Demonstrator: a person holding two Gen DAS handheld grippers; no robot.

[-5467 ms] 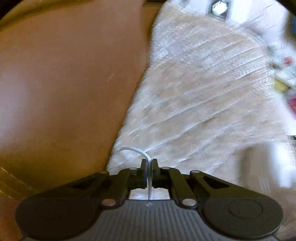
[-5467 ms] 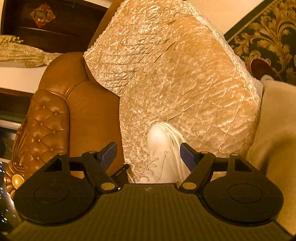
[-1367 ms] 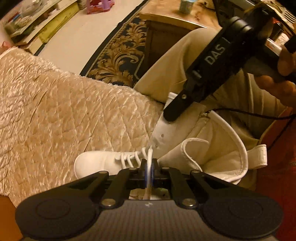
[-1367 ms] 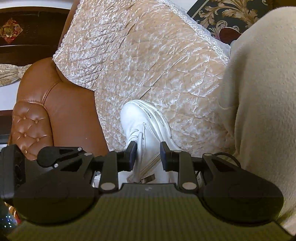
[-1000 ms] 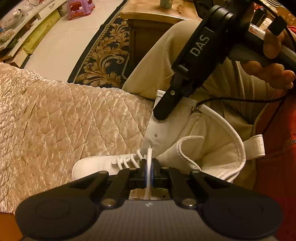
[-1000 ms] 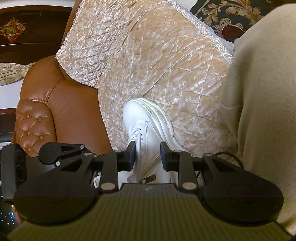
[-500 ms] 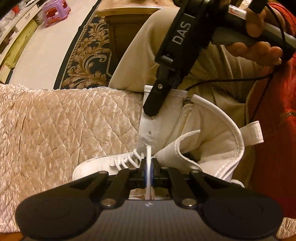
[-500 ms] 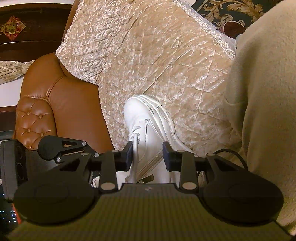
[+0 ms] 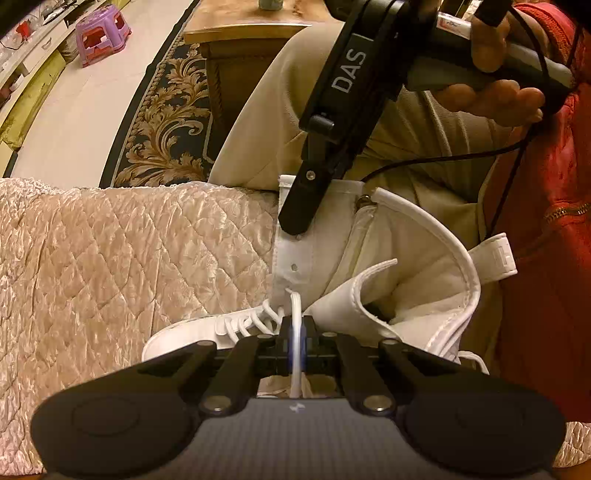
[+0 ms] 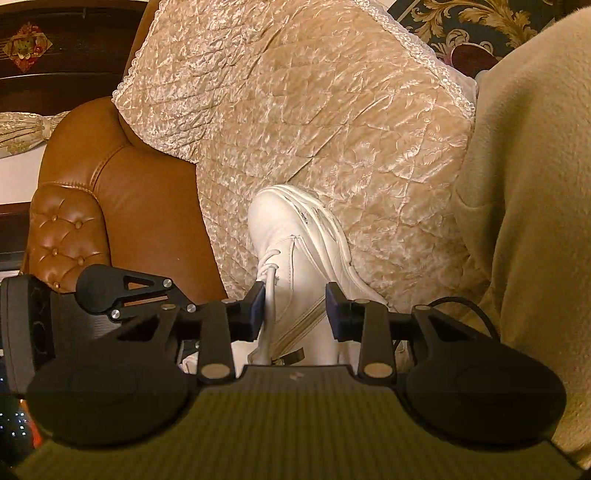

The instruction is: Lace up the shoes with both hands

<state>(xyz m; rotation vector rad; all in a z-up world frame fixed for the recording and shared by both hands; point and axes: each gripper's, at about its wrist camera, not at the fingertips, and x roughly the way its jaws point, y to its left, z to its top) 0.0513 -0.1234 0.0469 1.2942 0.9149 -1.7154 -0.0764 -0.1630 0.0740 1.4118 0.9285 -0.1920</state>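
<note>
A white high-top boot (image 9: 399, 266) lies on a quilted beige cover (image 9: 110, 266), toe to the left, its tongue (image 9: 354, 295) folded open. My left gripper (image 9: 294, 343) is shut on the white lace (image 9: 295, 306), which runs up from an eyelet beside the laced lower rows. In the right wrist view the same boot (image 10: 295, 236) points away from me. My right gripper (image 10: 295, 308) hangs over the boot's shaft; its jaws are opening, and the lace (image 10: 271, 295) passes just inside the left pad without being pinched. The right gripper's finger (image 9: 310, 199) rests at the eyelet strip.
A brown leather sofa arm (image 10: 110, 199) lies left of the cover. A person's beige trouser leg (image 10: 528, 184) and red jacket (image 9: 546, 258) crowd the right side. A patterned rug (image 9: 166, 122), a wooden table (image 9: 236, 40) and a purple stool (image 9: 103, 33) stand beyond.
The right gripper's jaws have spread wider over the boot. The left gripper kept its hold on the lace and rolled slightly, so the boot sits more upright in its view.
</note>
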